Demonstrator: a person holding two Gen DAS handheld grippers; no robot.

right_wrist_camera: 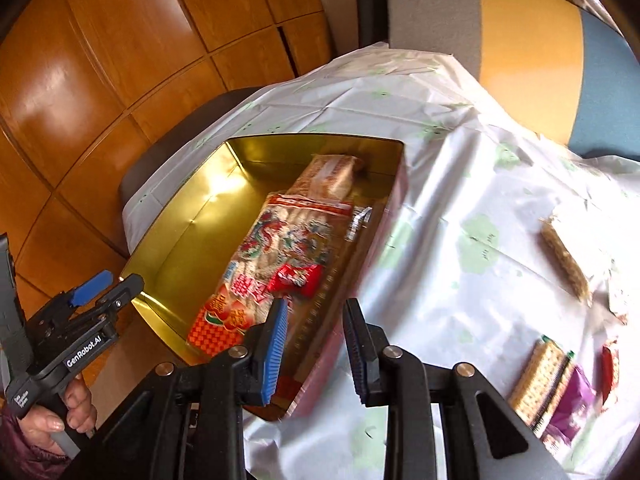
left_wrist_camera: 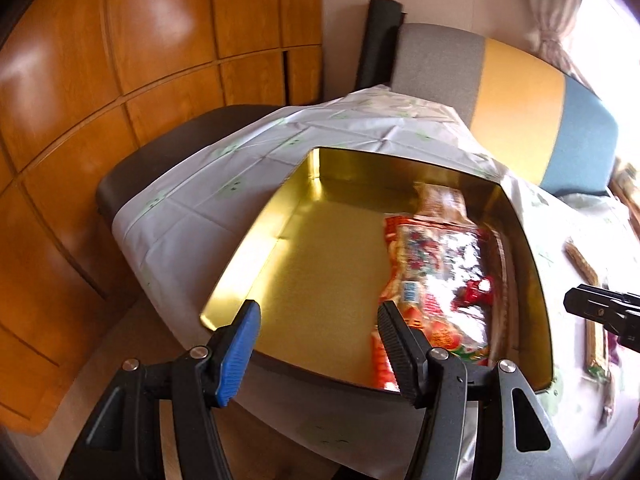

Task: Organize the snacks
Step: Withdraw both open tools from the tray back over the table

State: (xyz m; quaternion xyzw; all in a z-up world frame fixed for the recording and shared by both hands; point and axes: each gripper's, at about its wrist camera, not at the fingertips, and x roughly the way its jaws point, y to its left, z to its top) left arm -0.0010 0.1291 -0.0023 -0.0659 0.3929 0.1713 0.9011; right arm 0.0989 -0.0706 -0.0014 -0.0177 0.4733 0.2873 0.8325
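Roughly a third in, we judge. We have the gold tin (right_wrist_camera: 192,216) on the tablecloth (right_wrist_camera: 440,168), with a big printed snack bag (right_wrist_camera: 288,248) lying along its right side, a small red packet (right_wrist_camera: 294,276) on top of it and another wrapped pack (right_wrist_camera: 332,176) behind it at the far end. The tin's left half is bare.

Left to pack, all right of the tin on the cloth: a long brown bar (right_wrist_camera: 566,258), a cracker pack (right_wrist_camera: 538,380), a purple wrapper (right_wrist_camera: 572,404) touching it, and a red item (right_wrist_camera: 610,364) at the edge, too blurred to name.

Our left gripper (left_wrist_camera: 318,320) hangs over the tin's near edge, jaws wide apart, holding nothing. Our right gripper (right_wrist_camera: 316,320) sits over the tin's right wall, also spread and empty.

Nothing blocks the loose snacks. Chair (right_wrist_camera: 532,48) stands behind the table, wood cabinet (right_wrist_camera: 100,60) to the left. The tin's right wall sits between the loose snacks and the free space, so each one needs lifting over.
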